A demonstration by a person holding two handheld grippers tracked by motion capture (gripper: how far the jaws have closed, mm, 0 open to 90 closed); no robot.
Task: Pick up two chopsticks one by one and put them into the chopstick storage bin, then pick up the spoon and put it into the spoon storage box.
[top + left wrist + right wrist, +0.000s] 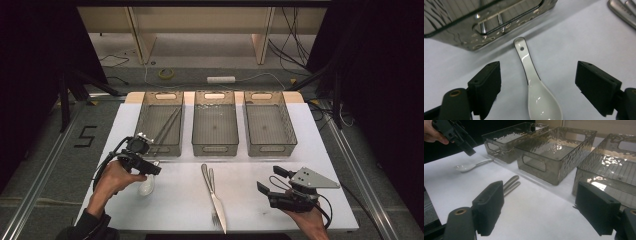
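Spoon (541,100) before left bin (160,125)

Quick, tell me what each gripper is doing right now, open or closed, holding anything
Left gripper: open, holding nothing, jaws on either side of the white ceramic spoon.
Right gripper: open, holding nothing.

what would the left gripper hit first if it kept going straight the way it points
Probably the white spoon, which lies on the table between the open jaws of the left gripper. Its handle points on toward the left bin, the next thing in line. Height above the spoon is unclear.
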